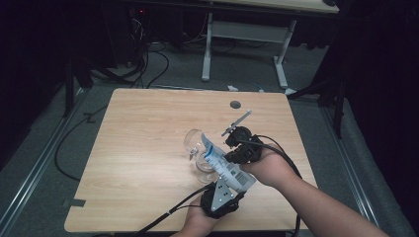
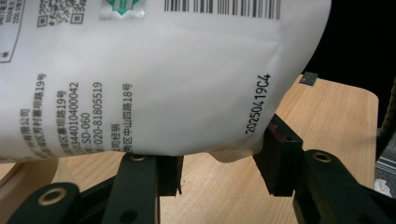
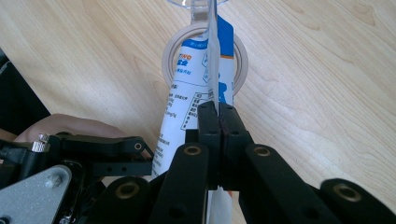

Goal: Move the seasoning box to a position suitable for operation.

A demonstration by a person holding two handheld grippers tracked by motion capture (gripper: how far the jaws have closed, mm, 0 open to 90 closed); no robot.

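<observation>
Clearly, pouch (image 1: 225, 165): soft, light, slippery; we hold its sealed edge.
Right gripper (image 3: 218, 122): fingers clenched on pouch.
Left gripper (image 2: 219, 161): fingers parted around pouch's bottom; contact unclear.
Glass (image 1: 196, 148): fragile, lying on desk (image 1: 143, 148).

From my high view the tabletop (image 1: 148, 163) sits in a pool of overhead light while the room around it falls to near black — soft shadows, no harsh glare. Up close the white pouch (image 2: 154, 79) looks washed out and slightly soft, and my near tongs (image 3: 218, 140) blur at the bottom edge.
</observation>
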